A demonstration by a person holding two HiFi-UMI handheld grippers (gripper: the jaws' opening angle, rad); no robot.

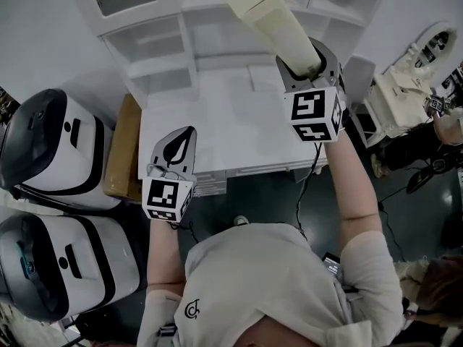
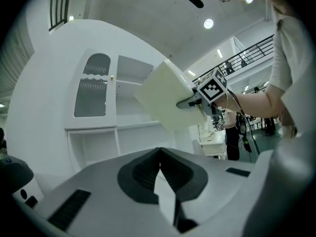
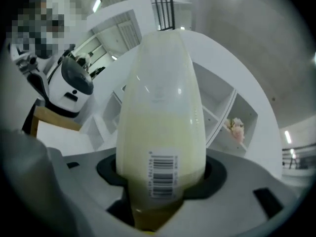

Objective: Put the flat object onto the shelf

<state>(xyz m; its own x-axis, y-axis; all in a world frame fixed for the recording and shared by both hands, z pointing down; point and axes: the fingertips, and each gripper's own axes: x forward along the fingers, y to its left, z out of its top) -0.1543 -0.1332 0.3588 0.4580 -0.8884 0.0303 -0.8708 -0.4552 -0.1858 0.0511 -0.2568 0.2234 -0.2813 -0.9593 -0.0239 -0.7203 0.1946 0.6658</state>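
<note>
The flat object (image 1: 266,11) is a pale yellow slab with a barcode label (image 3: 160,177). My right gripper (image 1: 302,65) is shut on its lower end and holds it raised, slanting toward the white shelf unit (image 1: 160,48). In the right gripper view the slab (image 3: 160,107) fills the middle, clamped between the jaws (image 3: 159,201), with shelf compartments (image 3: 221,102) behind it. My left gripper (image 1: 184,136) hangs over the white table's (image 1: 239,139) front left corner, its jaws closed together with nothing in them. In the left gripper view, its shut jaws (image 2: 159,154) point at the shelf (image 2: 118,127), the slab (image 2: 165,100) and the right gripper (image 2: 197,101).
Two white-and-black machines (image 1: 51,150) (image 1: 65,266) stand at the left, with a brown box (image 1: 123,157) beside the table. A white apparatus (image 1: 409,85) sits at the right. Pink flowers (image 3: 236,128) rest in one shelf compartment.
</note>
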